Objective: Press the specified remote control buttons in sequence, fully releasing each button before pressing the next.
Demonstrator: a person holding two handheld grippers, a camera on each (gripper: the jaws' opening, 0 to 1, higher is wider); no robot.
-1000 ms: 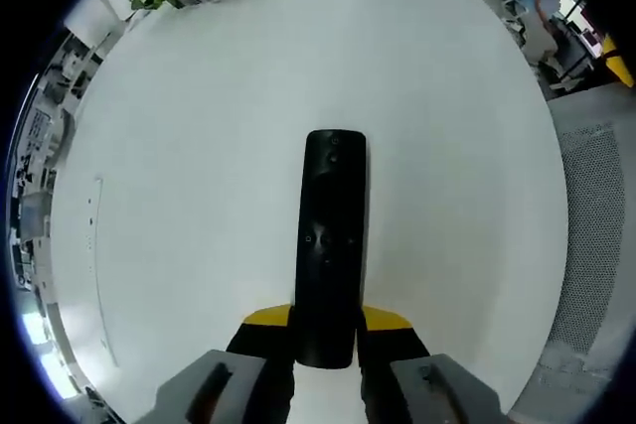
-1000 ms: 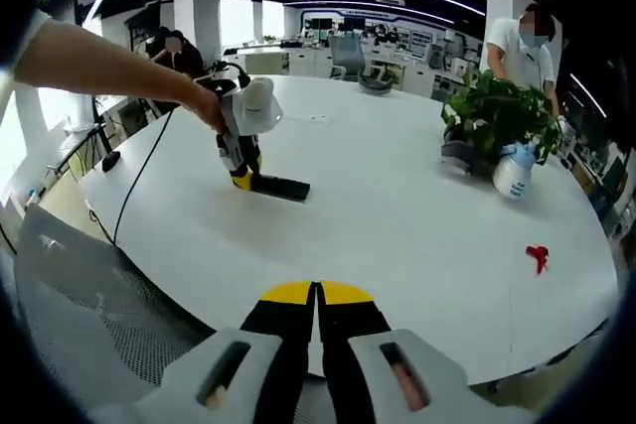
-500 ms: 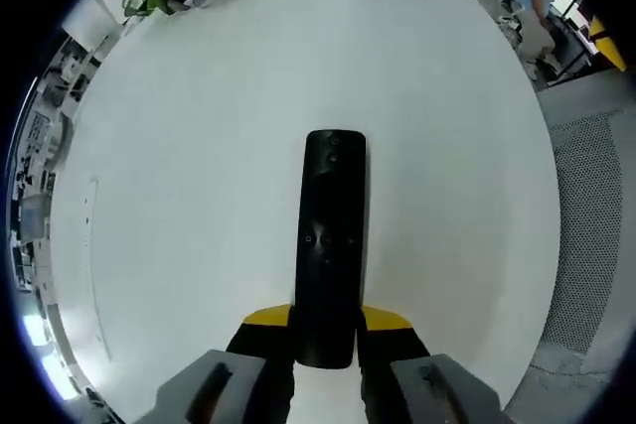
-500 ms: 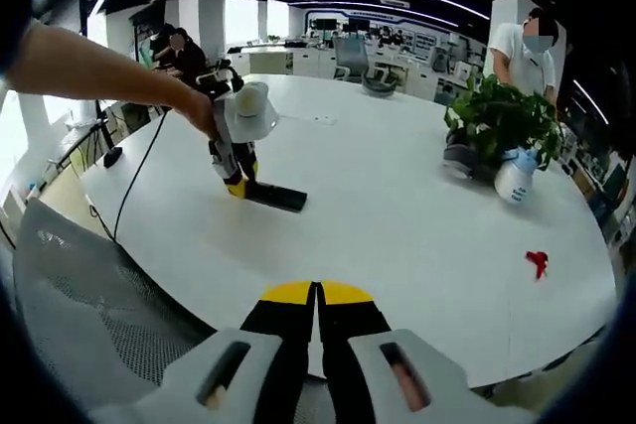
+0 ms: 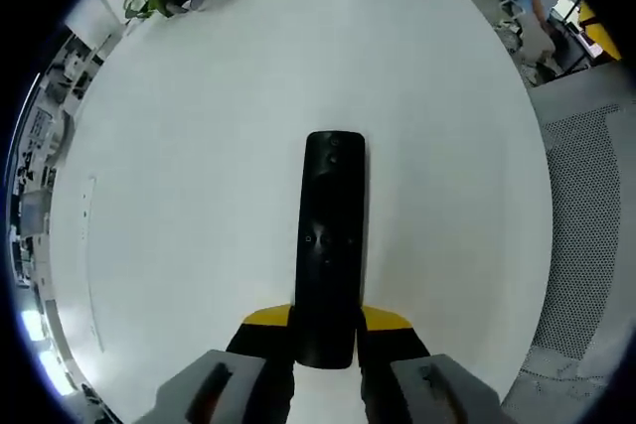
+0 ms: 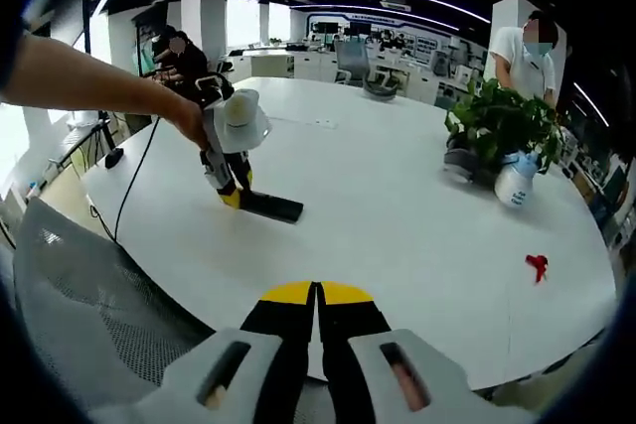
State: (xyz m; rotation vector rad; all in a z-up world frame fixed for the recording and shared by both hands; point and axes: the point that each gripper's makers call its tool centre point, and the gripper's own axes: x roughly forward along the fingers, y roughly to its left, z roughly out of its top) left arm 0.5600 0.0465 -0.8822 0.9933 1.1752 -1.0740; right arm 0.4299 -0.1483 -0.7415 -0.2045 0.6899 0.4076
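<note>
My left tool (image 5: pixel 326 330) pinched the near end of the black remote control (image 5: pixel 331 245), one jaw on each long edge. The button face was turned up to the camera. I judged the grip was kept at the tail end so the keys further along stayed open to a press.

From the right gripper view, the remote (image 6: pixel 268 207) lay low over the white desk (image 6: pixel 397 215), either resting on it or just above; I could not tell which. Held there, it was steadied against any push from above.

My right tool (image 6: pixel 316 320) had its jaws pressed together with nothing between them, well apart from the remote. I took the shut tips to be a single blunt point for pressing.

Further off on the desk sat a potted plant (image 6: pixel 500 118), a white spray bottle (image 6: pixel 516 178) just beside it, and a small red object (image 6: pixel 538 265) near the far edge.
</note>
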